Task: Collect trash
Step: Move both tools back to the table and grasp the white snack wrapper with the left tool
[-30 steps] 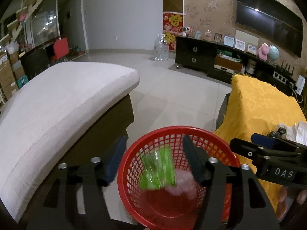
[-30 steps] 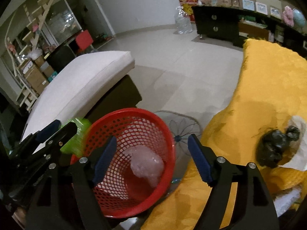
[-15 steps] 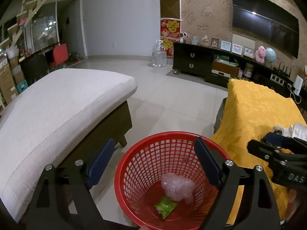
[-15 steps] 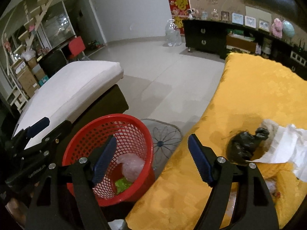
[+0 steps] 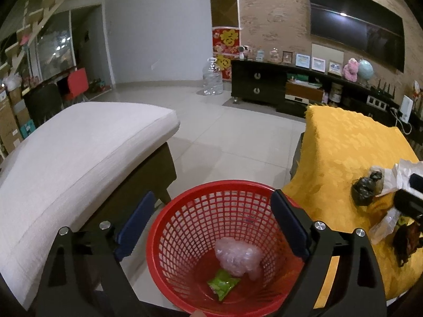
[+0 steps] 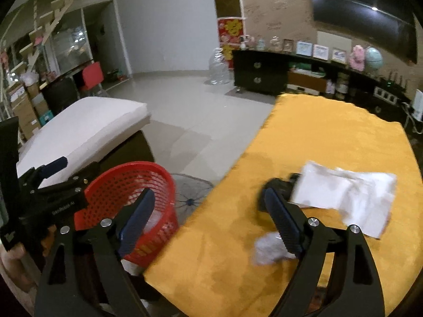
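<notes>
Inside the red plastic mesh basket [image 5: 211, 227] lie a green wrapper [image 5: 223, 286] and crumpled clear film [image 5: 238, 257]; above them the left gripper [image 5: 211, 223], jaws just opened, holds nothing. On the yellow-covered table [image 6: 317, 137] a knotted black bag [image 5: 366, 189], white paper sheets [image 6: 349, 195] and a crumpled white tissue [image 6: 268, 248] remain for the right gripper [image 6: 211, 219], whose empty jaws have also just widened.

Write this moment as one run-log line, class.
left gripper: open over red basket | right gripper: just opened wider, empty | black bag: on yellow cloth
</notes>
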Available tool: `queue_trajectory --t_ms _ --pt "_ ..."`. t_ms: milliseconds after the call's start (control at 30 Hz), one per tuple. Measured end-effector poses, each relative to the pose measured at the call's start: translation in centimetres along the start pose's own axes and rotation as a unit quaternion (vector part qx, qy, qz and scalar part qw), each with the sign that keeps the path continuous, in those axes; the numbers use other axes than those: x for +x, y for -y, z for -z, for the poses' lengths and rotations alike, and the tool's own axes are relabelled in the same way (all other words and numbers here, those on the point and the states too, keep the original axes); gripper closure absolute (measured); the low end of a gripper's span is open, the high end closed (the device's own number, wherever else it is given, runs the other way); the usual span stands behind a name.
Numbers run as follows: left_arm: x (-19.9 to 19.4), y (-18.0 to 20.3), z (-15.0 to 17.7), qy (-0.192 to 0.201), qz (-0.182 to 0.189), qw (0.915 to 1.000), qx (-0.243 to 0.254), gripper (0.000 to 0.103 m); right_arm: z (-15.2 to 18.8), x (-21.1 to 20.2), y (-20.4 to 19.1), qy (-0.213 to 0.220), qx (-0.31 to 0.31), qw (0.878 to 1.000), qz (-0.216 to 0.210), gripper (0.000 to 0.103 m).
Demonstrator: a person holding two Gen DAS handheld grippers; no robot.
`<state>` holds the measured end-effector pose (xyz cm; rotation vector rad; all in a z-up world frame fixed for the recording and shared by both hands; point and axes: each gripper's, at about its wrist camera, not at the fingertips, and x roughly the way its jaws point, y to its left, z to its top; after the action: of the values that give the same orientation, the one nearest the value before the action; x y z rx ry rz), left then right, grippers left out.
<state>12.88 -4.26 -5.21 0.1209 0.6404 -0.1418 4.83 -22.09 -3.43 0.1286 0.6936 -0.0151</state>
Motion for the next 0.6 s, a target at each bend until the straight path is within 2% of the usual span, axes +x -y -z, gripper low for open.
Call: queue_trajectory --t_ms 167,267,333,500,600 --pt "-0.5 1.3 0.5 0.003 0.009 0.9999 0.012 0.012 1.5 -3.1 3.7 0.023 0.015 0.998 0.053 0.014" --pt "-1.0 2.7 0.9 0.004 0.026 0.9993 0.026 0.011 2.9 -5.2 7.0 0.036 0.036 0.994 0.093 0.008" --pt "-1.2 3.5 1.1 0.001 0.037 0.9987 0.034 0.011 4.0 -6.3 9.0 0.035 0.056 0.991 0.114 0.007" --pt "-1.4 6.2 1.6 -0.012 0.065 0.9962 0.057 0.011 6.5 -7.6 12.4 0.026 0.091 0.984 0.152 0.007" --pt "-1.5 8.0 1.9 -0.022 0.091 0.9931 0.071 0.011 7.5 -7.8 13.4 0.023 0.109 0.981 0.156 0.007"
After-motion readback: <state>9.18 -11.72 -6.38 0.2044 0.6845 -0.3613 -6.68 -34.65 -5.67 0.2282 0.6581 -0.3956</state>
